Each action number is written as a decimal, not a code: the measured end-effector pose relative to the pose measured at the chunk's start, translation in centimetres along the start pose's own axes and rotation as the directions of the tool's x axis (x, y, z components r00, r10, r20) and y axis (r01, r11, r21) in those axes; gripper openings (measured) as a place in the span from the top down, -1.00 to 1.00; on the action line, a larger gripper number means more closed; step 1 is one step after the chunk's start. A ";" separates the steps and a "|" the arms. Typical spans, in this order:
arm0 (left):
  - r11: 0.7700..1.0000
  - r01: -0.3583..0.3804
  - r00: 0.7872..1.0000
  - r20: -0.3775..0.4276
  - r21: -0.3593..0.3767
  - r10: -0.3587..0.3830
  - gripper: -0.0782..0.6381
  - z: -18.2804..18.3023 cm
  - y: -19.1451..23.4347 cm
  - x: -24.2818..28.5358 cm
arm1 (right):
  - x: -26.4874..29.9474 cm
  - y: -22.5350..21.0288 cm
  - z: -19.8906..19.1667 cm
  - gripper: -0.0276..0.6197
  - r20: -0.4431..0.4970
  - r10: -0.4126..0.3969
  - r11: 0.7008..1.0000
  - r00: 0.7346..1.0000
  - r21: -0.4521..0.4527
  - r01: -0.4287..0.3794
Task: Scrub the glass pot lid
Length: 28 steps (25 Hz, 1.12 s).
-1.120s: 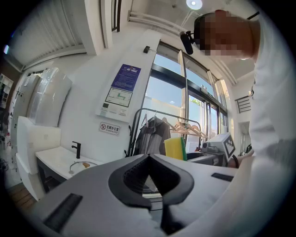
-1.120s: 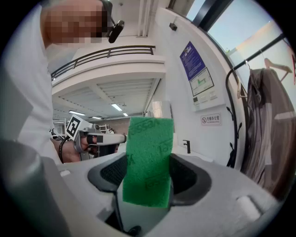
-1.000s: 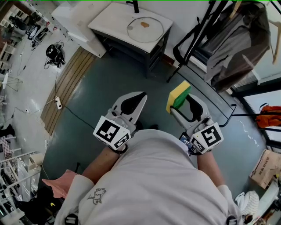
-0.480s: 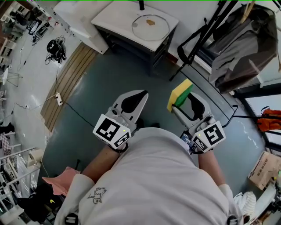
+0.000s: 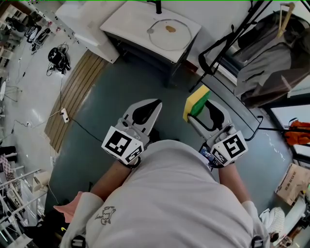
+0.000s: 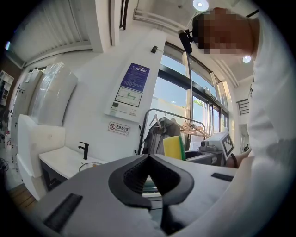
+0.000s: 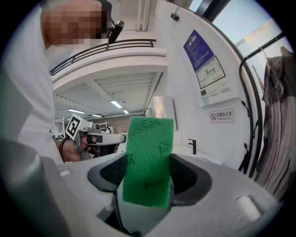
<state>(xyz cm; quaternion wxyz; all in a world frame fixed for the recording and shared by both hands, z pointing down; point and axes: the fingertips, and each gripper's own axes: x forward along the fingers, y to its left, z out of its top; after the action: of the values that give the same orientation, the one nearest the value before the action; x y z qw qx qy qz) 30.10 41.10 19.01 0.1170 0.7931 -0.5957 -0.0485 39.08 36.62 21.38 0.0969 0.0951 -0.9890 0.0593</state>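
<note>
Left gripper (image 5: 154,107): jaws closed together, nothing between them. Right gripper (image 5: 199,107): jaws clamped on a sponge (image 5: 195,102), yellow with a green scouring face, held upright. Both grippers are side by side near the person's torso, above the floor (image 5: 111,92). The lid (image 5: 169,34) lies flat on the far counter (image 5: 121,22), near the faucet (image 5: 156,6) and well apart from both grippers. A brown spot (image 5: 170,28) marks the lid.

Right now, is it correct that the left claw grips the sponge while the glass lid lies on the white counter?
Not quite: the right claw grips the sponge, as the right gripper view shows; the glass lid does lie on the white counter.
</note>
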 end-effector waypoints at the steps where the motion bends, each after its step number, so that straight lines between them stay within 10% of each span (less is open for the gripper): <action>1: 1.000 0.003 1.000 -0.002 0.003 -0.003 0.79 0.4 1.4 -0.1 | 1.3 0.0 0.4 0.02 0.002 -0.005 1.000 1.000 -0.001 0.005; 10: 0.997 0.030 0.999 0.040 0.065 -0.033 0.79 5.8 11.1 -2.6 | 11.4 1.6 5.1 0.02 0.038 -0.040 0.998 0.999 -0.048 0.041; 28: 0.997 -0.076 0.996 0.047 0.021 0.074 0.79 5.5 19.6 -2.6 | 20.7 -0.3 5.0 0.02 0.005 0.074 0.995 0.997 -0.074 -0.074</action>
<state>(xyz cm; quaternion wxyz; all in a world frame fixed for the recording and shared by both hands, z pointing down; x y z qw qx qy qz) 9.83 37.77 18.35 0.0960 0.7702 -0.6281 -0.0555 18.32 32.00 20.75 0.0942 0.0550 -0.9937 0.0260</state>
